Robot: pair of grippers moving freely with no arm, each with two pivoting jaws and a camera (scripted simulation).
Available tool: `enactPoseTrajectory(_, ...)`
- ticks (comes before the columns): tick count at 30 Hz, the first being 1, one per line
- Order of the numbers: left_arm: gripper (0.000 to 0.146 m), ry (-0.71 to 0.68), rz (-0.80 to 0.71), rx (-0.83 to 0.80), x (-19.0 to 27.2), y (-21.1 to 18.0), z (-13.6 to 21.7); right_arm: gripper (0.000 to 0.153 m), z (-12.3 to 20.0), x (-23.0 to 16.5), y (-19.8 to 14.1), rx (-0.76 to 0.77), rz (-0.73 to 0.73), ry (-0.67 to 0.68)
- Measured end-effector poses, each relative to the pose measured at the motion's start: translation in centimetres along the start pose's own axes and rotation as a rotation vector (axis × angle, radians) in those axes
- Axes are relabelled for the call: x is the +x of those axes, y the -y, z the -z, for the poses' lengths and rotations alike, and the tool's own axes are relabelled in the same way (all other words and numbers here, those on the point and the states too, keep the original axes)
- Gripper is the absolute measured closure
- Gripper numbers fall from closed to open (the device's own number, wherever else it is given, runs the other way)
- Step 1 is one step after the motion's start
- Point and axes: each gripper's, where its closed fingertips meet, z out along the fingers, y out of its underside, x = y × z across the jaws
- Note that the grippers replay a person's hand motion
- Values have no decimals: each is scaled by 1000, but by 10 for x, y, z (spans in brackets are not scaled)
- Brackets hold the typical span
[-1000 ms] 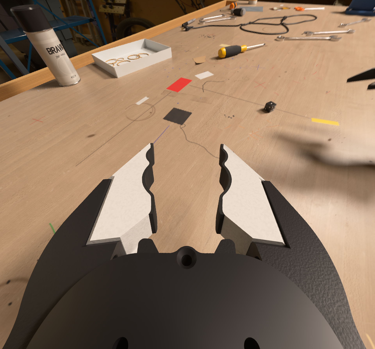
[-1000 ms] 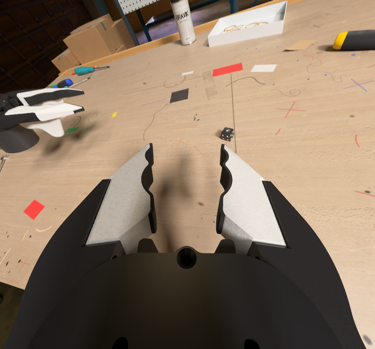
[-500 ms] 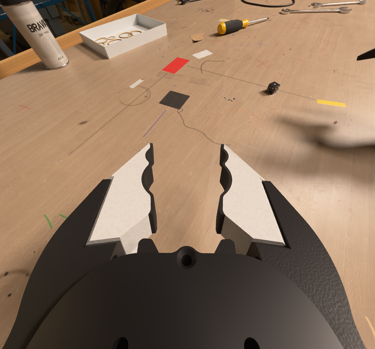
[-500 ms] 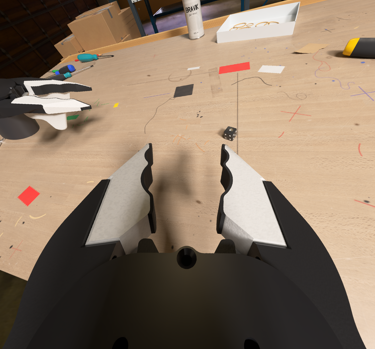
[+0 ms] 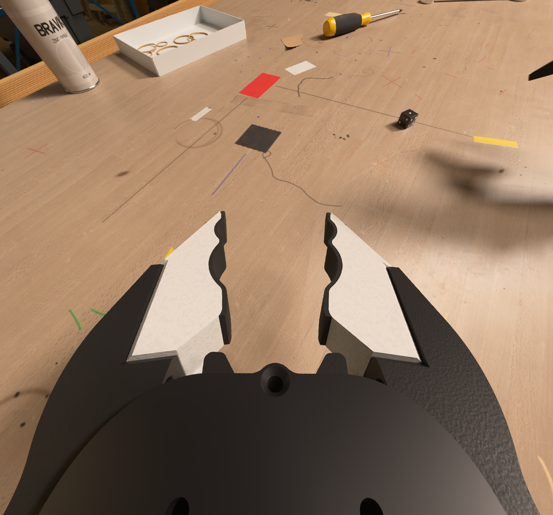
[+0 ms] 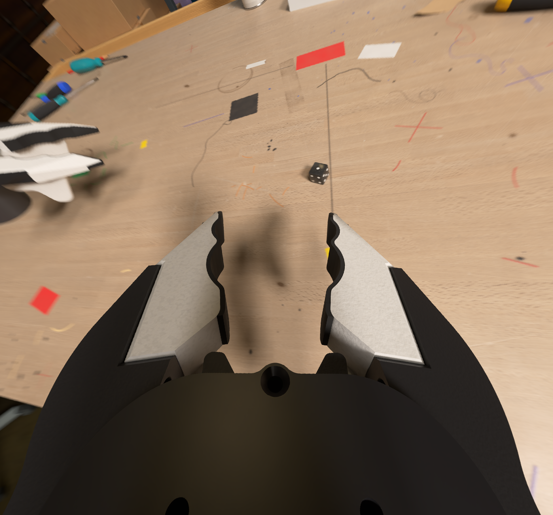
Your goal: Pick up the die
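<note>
The die (image 6: 319, 173) lies on the tabletop (image 6: 419, 231), ahead of the right gripper (image 6: 275, 213) and a little to the right of its middle line. It is near the tip of the right finger but does not touch it, and it is not yet between the fingers. A thin dark line (image 6: 328, 129) drawn on the wood runs just beside the die, on its right side. The right gripper is wide apart and holds nothing.

In the left wrist view the die (image 5: 407, 118) is well apart from the left gripper (image 5: 275, 213), far ahead and to the right. There it sits on the same thin line (image 5: 344, 104), between a red patch (image 5: 259, 85) and a yellow strip (image 5: 495, 141). The left gripper is also wide apart and empty. It shows in the right wrist view at the left edge (image 6: 98, 147), well apart from the die.

The die is small and black, with white dots and rounded corners. In the right wrist view its top face shows one dot, and the side faces toward the camera show more dots; the exact count is hard to tell. It rests flat on one face, turned a little so that one corner points to the right gripper.
</note>
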Motion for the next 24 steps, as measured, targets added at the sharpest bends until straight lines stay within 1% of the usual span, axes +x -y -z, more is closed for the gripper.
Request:
enactPoseTrajectory(2,80,-5,-3,0,2,1,1,83,-3,-3,5,-15,-79,44)
enactPoseTrajectory(3,80,-6,-8,-1,3,1,1,83,-5,-2,6,-27,-109,42)
enactPoseTrajectory(5,80,-7,-25,-8,4,-1,0,83,-11,4,6,-78,-161,-13)
enactPoseTrajectory(7,79,2,-45,-19,3,-2,0,85,-21,7,9,-114,-256,-72)
enactPoseTrajectory(8,79,10,-54,-24,2,-3,0,88,-29,6,11,-127,-320,-75)
enactPoseTrajectory(10,79,34,-70,-28,-2,-2,2,91,-48,7,13,-184,-388,-91)
enactPoseTrajectory(13,79,84,-98,-44,-13,-3,6,92,-70,18,16,-307,-407,-194)
enactPoseTrajectory(15,79,116,-114,-64,-21,-6,7,93,-80,26,16,-390,-396,-267)
enactPoseTrajectory(18,78,146,-144,-91,-33,-10,5,93,-89,37,12,-518,-391,-371)
enactPoseTrajectory(20,78,161,-174,-114,-39,-14,3,95,-94,39,9,-573,-413,-415)
enactPoseTrajectory(24,78,159,-221,-144,-44,-15,-1,96,-101,39,-1,-668,-397,-511)
